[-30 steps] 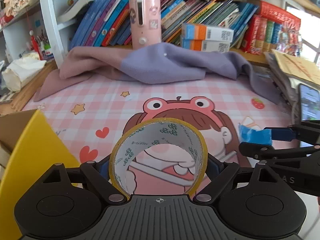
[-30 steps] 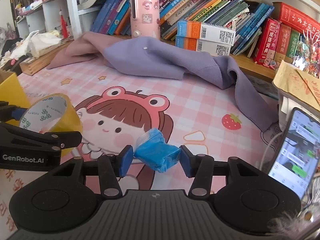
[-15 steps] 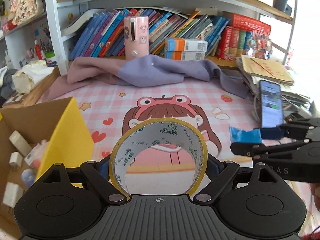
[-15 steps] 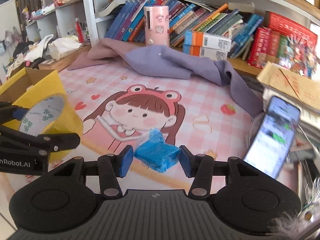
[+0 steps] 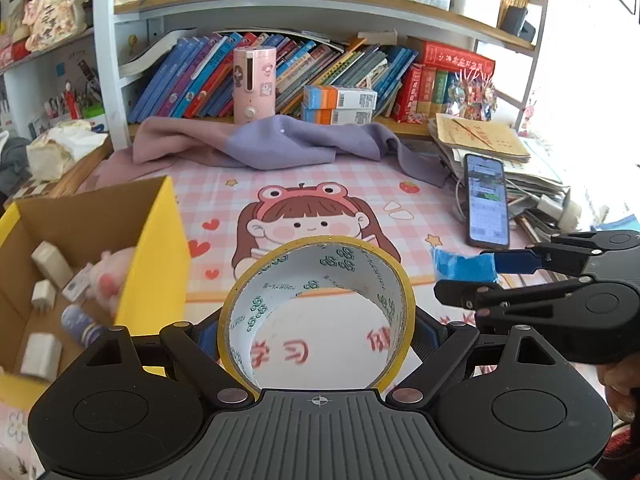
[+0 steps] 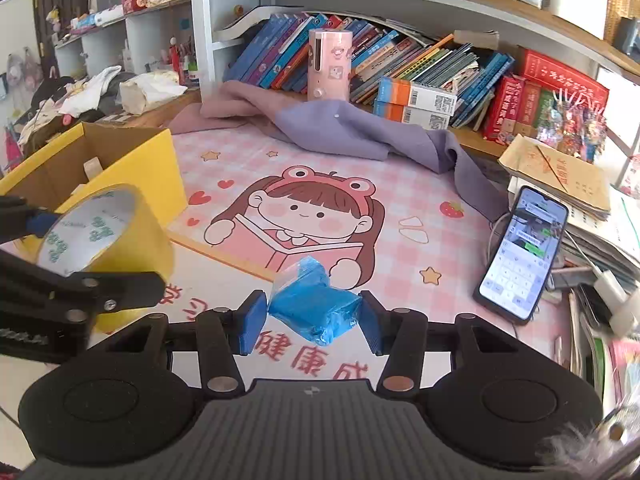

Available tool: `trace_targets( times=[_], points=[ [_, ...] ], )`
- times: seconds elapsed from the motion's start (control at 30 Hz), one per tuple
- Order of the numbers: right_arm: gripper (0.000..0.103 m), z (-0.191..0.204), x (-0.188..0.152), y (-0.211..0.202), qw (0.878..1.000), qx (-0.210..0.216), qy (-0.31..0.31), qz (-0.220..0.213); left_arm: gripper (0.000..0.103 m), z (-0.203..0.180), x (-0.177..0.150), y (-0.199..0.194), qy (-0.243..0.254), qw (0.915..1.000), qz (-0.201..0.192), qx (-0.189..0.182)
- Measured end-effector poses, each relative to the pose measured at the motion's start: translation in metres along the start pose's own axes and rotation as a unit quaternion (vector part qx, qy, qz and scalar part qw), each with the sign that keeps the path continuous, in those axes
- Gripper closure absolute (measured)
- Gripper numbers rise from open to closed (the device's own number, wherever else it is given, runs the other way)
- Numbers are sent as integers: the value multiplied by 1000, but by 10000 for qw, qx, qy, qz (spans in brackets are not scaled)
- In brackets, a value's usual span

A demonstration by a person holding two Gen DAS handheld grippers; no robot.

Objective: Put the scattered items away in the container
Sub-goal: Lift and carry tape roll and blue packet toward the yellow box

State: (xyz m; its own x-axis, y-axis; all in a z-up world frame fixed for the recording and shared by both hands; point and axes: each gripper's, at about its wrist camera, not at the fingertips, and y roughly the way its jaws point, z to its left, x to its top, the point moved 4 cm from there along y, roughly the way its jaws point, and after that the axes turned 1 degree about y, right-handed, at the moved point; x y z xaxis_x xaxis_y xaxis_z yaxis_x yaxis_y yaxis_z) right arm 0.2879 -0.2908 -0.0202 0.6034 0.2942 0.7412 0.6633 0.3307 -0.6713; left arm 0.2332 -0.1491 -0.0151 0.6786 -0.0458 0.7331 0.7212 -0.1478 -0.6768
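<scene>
- The tape roll (image 5: 318,312) sits upright, clamped across its width between the spread jaws of the left tool (image 5: 318,332), above the table (image 5: 340,184) beside the yellow box (image 5: 160,248).
- The right tool (image 6: 314,318) pinches a blue wrapped packet (image 6: 316,306).
- The open box lies left of both tools; the pink mat (image 6: 320,168) ahead is bare up to the purple cloth (image 6: 360,132).

The tape roll (image 5: 318,312) looks like glossy yellow plastic film over a matt printed paper core, and the blue packet (image 6: 316,306) is crinkly, shiny plastic wrap. The box (image 5: 154,256) is plain brown cardboard inside with a smooth yellow outside. Soft purple cloth (image 5: 280,146) sits rumpled on the smooth printed table (image 5: 352,184) mat, and both hand-held grippers are matt black plastic.
</scene>
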Motion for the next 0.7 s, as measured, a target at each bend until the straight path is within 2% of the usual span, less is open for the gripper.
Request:
trace_targets(
  times=[0.27,0.4,0.57,0.7],
  points=[
    [56,36,-19,-22,9996,-169,208,68,14,16,-32,-33,85,9997,-4,-235],
    [56,62,-31,-35,9996,-166,191,99,14,25,-54,-56,239,9995,-104,-164],
    [56,99,-44,-52,9998,-62,144,96,14,41,-83,-85,117,9998,-26,-142],
    [56,133,-51,-64,10000,39,-49,13,14,57,-98,-110,75,9998,-162,20]
  ],
)
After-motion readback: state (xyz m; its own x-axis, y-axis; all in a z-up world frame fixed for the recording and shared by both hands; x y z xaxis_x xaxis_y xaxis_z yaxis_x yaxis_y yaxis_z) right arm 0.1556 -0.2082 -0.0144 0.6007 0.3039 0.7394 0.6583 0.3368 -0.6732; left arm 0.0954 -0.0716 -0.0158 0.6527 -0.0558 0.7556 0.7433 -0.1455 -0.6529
